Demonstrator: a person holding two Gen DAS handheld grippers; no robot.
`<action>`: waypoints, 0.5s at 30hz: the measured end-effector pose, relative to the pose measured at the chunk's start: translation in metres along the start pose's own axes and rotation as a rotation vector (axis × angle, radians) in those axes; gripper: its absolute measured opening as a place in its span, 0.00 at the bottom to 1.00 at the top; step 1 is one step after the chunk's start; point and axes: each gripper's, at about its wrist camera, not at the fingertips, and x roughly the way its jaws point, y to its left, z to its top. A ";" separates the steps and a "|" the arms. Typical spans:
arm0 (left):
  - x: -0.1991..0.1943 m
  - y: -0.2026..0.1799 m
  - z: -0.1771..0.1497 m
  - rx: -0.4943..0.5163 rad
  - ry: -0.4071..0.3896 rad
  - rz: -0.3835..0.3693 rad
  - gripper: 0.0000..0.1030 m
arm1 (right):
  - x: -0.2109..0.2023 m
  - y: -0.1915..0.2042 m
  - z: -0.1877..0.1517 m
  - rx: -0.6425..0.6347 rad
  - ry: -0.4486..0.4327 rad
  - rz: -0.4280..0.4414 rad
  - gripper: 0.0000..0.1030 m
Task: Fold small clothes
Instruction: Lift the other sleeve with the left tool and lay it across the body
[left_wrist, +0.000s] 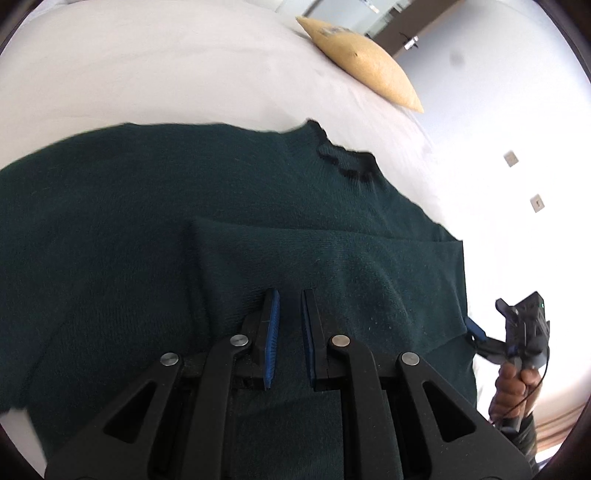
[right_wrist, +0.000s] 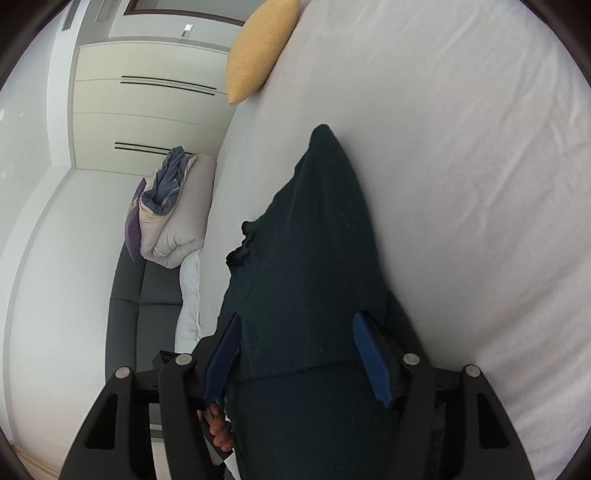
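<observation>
- A dark green knitted sweater (left_wrist: 155, 221) is spread on the white bed (left_wrist: 147, 66), its ribbed neckline (left_wrist: 347, 162) lying toward the yellow cushion (left_wrist: 365, 62) at the bed's far edge.
- One part, apparently a sleeve (left_wrist: 332, 266), is already laid across the body as a flat panel with a straight edge.
- The left hand-held gripper (left_wrist: 290, 321) is seen just above this panel, its blue pads (left_wrist: 272, 332) narrowly parted; no cloth is seen between them.
- The right hand-held gripper (right_wrist: 295, 354) is spread wide over the sweater's near side edge, with nothing pinched.
- The step in hand is judged to be the next fold of the body.
- For this to be done well, the edge should be pinched through all layers at two well-separated places, lifted only a little, and carried over evenly so that the folded panel is not dragged askew.
- The knit is judged soft and stretchy, so slow, level movement is advised.
- No container is seen; a rolled duvet (right_wrist: 177, 206) rests on a dark sofa (right_wrist: 147, 291) beside the bed.
</observation>
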 end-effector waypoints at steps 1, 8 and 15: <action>-0.009 0.002 -0.003 -0.006 -0.024 0.014 0.11 | -0.008 0.005 -0.008 -0.006 -0.017 0.030 0.70; -0.131 0.100 -0.071 -0.339 -0.264 -0.031 0.11 | -0.009 0.036 -0.077 -0.091 0.027 0.098 0.76; -0.234 0.212 -0.152 -0.735 -0.519 -0.055 0.88 | 0.023 0.059 -0.125 -0.095 0.112 0.142 0.76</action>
